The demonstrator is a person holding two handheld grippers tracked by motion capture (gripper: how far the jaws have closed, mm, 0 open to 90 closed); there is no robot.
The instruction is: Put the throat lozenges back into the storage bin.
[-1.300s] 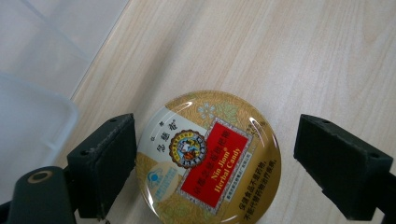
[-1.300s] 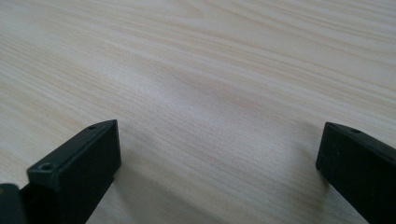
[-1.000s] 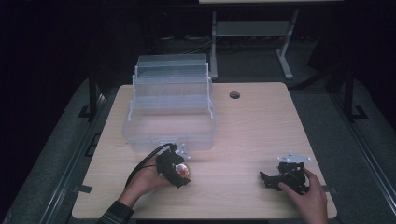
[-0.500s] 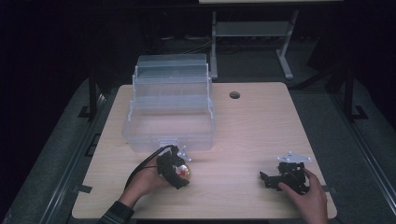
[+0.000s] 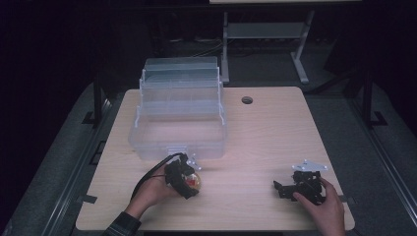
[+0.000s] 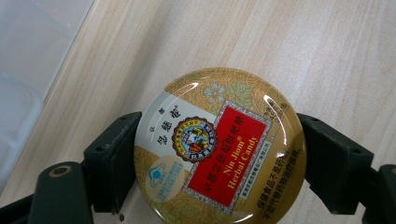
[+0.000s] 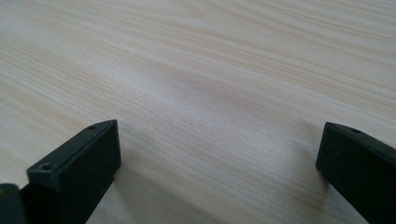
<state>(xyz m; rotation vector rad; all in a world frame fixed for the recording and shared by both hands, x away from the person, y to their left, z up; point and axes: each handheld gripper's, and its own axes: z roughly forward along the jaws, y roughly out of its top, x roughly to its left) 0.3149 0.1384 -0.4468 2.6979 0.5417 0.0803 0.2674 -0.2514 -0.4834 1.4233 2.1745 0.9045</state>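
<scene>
Candy tin (image 6: 219, 145) gripped in left gripper (image 6: 217, 154) beside clear box (image 5: 178, 115).
Right gripper (image 7: 217, 163) is held wide apart over bare table (image 7: 210, 70) (nothing between its jaws).

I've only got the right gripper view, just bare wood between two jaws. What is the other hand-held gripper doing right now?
Observer: The left hand-held gripper is shut on a round candy tin, one jaw on each side of its rim.
Operator: Any label on it?
Observer: Yes, the lid reads "Nin Jiom Herbal Candy" on a red panel, seen in the left gripper view.
Operator: Where is that relative to anything else?
Observer: In the high view it sits just in front of a clear plastic box with stepped trays, open at the table's left half.
Operator: And my gripper?
Observer: The right hand-held gripper is low at the table's near right, jaws apart, nothing between them.
</scene>
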